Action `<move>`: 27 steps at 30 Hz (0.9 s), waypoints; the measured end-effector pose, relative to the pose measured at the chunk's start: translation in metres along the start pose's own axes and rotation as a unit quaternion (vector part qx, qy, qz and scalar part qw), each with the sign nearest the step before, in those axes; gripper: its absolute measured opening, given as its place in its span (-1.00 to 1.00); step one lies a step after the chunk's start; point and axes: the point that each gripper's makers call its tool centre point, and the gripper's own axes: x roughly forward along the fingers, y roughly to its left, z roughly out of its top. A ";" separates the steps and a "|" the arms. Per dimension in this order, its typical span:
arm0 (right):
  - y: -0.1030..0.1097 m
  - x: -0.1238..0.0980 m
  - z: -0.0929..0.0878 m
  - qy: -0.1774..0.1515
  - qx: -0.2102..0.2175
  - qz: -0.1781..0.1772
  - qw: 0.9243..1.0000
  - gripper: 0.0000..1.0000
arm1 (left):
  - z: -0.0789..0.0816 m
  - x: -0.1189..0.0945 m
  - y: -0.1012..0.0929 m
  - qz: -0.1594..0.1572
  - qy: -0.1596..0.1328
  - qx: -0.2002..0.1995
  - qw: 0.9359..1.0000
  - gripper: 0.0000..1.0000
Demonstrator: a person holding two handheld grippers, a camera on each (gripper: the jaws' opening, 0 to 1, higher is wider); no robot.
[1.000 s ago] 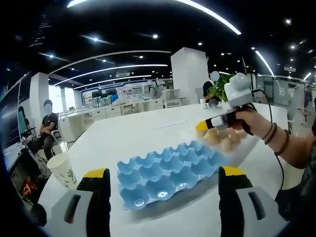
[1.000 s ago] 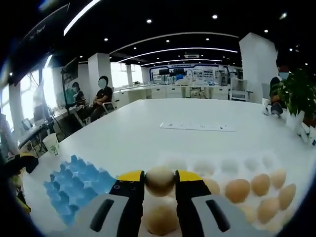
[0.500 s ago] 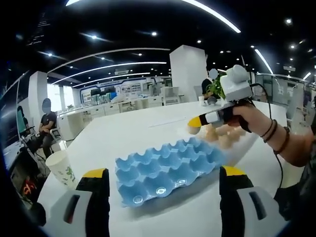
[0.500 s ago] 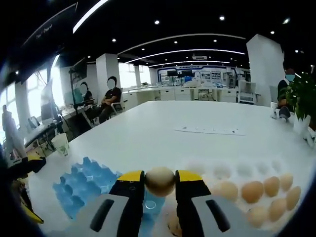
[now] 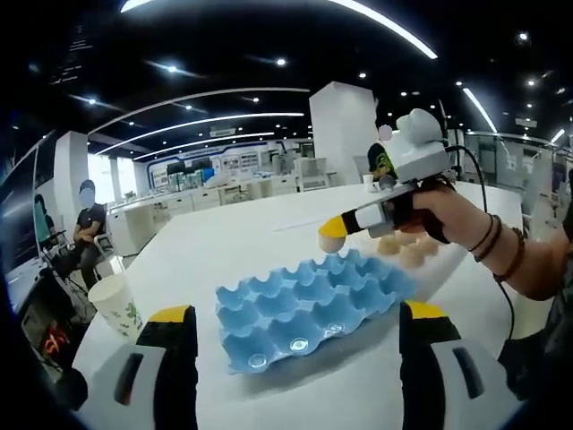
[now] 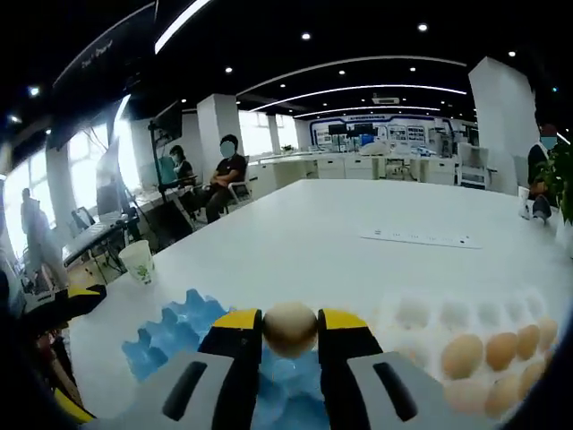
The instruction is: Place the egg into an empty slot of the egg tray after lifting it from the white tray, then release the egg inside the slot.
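Right gripper (image 6: 289, 333) clenched on egg (image 6: 289, 328), carried aloft above blue egg tray (image 6: 166, 336), empty slots directly beneath and ahead; white tray (image 6: 421, 315) with remaining eggs off to its right. Left gripper (image 5: 291, 327) released, jaws wide, low at desk's near edge, facing egg tray

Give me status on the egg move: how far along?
Done: egg is lifted off the white tray, clamped in the right gripper. In hand: carrying it above the blue egg tray. Left: lower into an empty slot and release. Left gripper open, idle.
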 end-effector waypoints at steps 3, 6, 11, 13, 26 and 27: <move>0.007 0.006 0.005 -0.003 -0.005 0.004 1.000 -0.50 | -0.002 0.000 0.001 -0.002 0.005 0.000 1.000 0.92; 0.014 0.009 0.007 -0.004 -0.005 0.012 1.000 -0.50 | -0.004 0.000 0.003 0.000 0.006 0.001 1.000 0.92; 0.024 0.020 0.009 -0.002 -0.010 0.022 1.000 -0.50 | -0.007 0.000 0.006 -0.001 0.012 0.002 1.000 0.92; 0.028 0.023 0.008 0.000 -0.012 0.025 1.000 -0.50 | -0.007 0.000 0.007 -0.001 0.012 0.002 1.000 0.92; 0.067 0.039 0.006 0.011 -0.028 0.062 0.998 -0.50 | -0.008 -0.001 0.017 0.003 0.008 -0.005 1.000 0.92; 0.071 0.040 0.007 0.009 -0.029 0.070 0.997 -0.50 | -0.007 -0.001 0.019 0.004 0.004 -0.011 1.000 0.92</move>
